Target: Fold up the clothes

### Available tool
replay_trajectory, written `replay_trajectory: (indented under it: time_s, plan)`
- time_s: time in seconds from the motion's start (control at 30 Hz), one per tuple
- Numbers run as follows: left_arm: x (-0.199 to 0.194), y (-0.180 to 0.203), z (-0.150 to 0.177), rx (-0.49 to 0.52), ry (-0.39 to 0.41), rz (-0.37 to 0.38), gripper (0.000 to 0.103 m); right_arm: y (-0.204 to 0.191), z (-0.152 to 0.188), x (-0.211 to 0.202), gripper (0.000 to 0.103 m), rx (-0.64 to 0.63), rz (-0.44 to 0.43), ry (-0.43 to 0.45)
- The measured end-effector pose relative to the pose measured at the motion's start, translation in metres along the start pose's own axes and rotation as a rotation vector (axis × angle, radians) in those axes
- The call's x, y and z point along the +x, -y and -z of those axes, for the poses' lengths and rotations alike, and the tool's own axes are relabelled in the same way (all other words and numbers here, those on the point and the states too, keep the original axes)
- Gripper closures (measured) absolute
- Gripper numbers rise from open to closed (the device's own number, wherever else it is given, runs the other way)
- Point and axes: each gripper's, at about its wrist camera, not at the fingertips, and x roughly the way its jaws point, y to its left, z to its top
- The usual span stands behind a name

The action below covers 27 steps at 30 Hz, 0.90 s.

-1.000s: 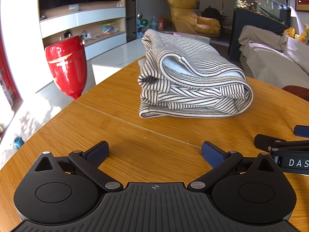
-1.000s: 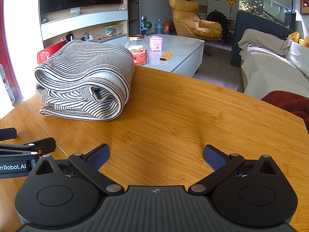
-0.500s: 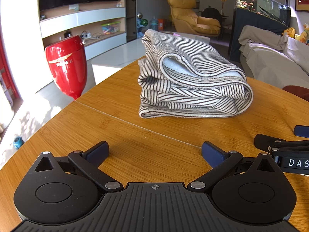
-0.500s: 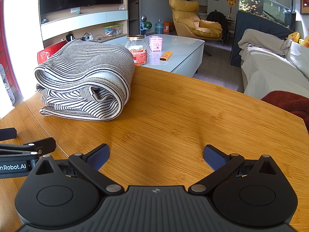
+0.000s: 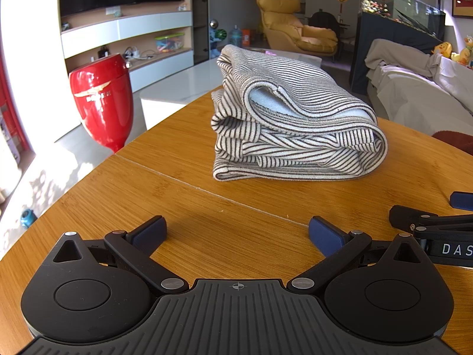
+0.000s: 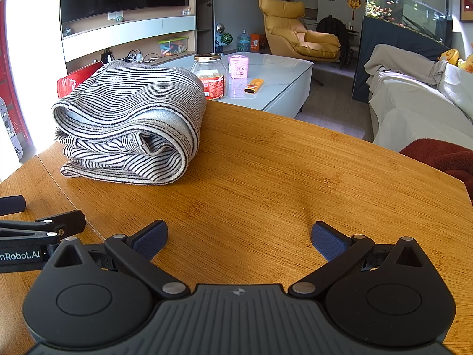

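Note:
A black-and-white striped garment lies folded in a thick stack on the round wooden table. It also shows at the left of the right wrist view. My left gripper is open and empty, low over the table, a short way in front of the stack. My right gripper is open and empty, to the right of the stack over bare wood. The right gripper's side shows at the right edge of the left wrist view. The left gripper's side shows at the left edge of the right wrist view.
A red vase-shaped object stands on the floor left of the table. A white coffee table behind carries a jar, a pink box and an orange item. A covered sofa and dark red cloth are at the right.

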Motion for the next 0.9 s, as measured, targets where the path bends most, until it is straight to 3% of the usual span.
replay_trajectory:
  time_s: [0.63, 0.9]
  plan:
    - [0.0067, -0.0014, -0.0059, 0.03, -0.004, 0.038, 0.0, 0.0002, 0.0, -0.0002, 0.0, 0.0, 0.0, 0.0]
    - [0.0018, -0.0011, -0.003, -0.017, -0.03, -0.011, 0.0, -0.0005, -0.0003, 0.0006, 0.0, 0.007, 0.009, 0.0]
